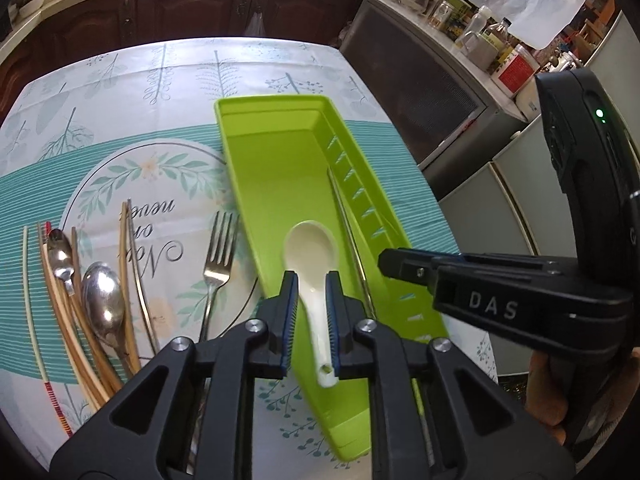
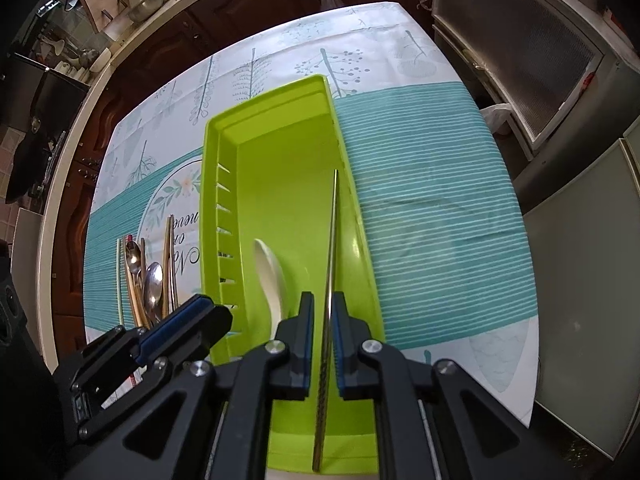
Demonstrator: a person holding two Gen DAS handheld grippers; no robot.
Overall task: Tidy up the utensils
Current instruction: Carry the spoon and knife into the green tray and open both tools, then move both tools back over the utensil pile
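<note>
Left tongs (image 1: 312,284) standing slightly apart astride white plastic spoon's (image 1: 314,264) handle, spoon lying in lime-green plastic tray (image 1: 272,136). Right tongs (image 2: 322,304) flanking thin steel chopstick (image 2: 331,240) inside tray, pads not pressing.

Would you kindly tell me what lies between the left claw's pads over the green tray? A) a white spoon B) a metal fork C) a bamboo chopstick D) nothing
A: in the left wrist view the white spoon's handle runs between the left claw's blue pads, over the green tray.
</note>
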